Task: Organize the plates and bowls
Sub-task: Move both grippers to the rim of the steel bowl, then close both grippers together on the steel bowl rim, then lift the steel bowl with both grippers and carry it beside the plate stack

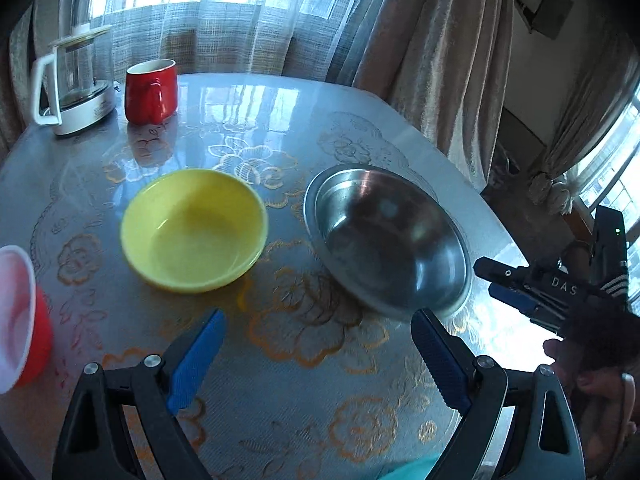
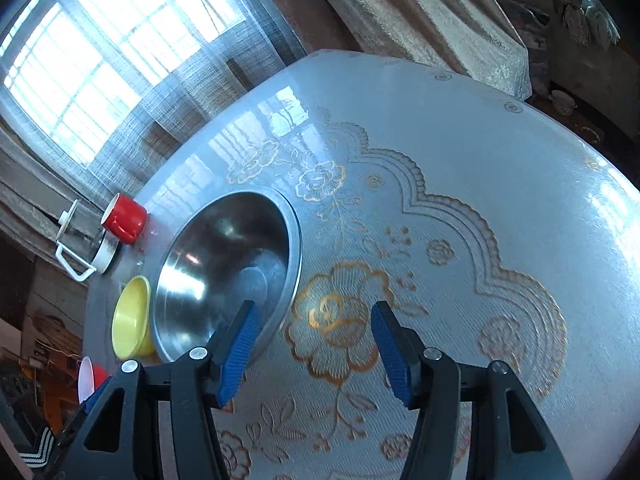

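Observation:
A yellow bowl (image 1: 194, 230) sits upright on the round table, with a steel bowl (image 1: 386, 236) just to its right. A red bowl with a white inside (image 1: 18, 316) stands at the left edge. My left gripper (image 1: 316, 350) is open and empty, above the table in front of both bowls. My right gripper (image 1: 486, 280) shows at the right, beside the steel bowl. In the right wrist view my right gripper (image 2: 314, 344) is open and empty next to the steel bowl (image 2: 224, 272). The yellow bowl (image 2: 132, 320) and red bowl (image 2: 90, 378) lie beyond it.
A red mug (image 1: 150, 92) and a glass kettle with a white base (image 1: 74, 84) stand at the table's far left. The table (image 1: 280, 400) has a glossy flowered cover. Curtains (image 1: 432, 40) and windows lie behind it. The table drops off at the right edge.

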Tool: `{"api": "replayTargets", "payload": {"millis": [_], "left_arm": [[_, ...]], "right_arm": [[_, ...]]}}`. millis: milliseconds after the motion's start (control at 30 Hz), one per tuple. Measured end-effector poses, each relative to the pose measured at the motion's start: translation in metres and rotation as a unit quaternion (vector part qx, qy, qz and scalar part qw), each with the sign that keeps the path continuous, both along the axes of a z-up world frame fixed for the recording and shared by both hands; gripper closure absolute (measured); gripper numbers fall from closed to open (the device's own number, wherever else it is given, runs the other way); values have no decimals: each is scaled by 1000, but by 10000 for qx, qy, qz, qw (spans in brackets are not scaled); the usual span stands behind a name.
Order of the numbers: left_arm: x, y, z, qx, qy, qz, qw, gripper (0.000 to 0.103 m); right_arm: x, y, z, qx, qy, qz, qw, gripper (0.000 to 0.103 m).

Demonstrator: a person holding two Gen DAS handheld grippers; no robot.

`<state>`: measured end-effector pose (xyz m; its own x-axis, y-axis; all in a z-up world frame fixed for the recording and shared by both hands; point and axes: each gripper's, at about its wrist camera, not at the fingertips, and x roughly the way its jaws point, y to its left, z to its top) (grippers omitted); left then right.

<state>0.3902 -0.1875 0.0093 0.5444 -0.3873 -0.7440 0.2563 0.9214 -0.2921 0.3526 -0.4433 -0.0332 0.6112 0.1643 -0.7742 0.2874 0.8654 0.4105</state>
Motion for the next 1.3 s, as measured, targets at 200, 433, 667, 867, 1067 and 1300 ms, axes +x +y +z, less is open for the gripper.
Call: {"api": "replayTargets", "payload": {"millis": [200,433,667,867,1067,1300], "left_arm": [[27,-18,-15,-74,292,-10,9995,11],[39,-39,-26,-55,433,-410,9982,31],[43,-54,-30,223,426,-647,9967,68],[31,-57,-31,468,256,-651,9964,70],[4,-58,-24,544,-47,-709,9960,70],[-26,-49,-11,524,-338,-718,9955,70]], "right_arm": [[26,7,-14,84,99,194,9997,46],[40,16,-30,102,149,508,9985,73],[35,27,-27,-77,-33,792,9968,84],[22,29,-26,-71,13,858,9963,84],[-4,27,-21,-64,-8,875,9961,83],[-36,31,-11,-40,-127,892,9959,83]]}}
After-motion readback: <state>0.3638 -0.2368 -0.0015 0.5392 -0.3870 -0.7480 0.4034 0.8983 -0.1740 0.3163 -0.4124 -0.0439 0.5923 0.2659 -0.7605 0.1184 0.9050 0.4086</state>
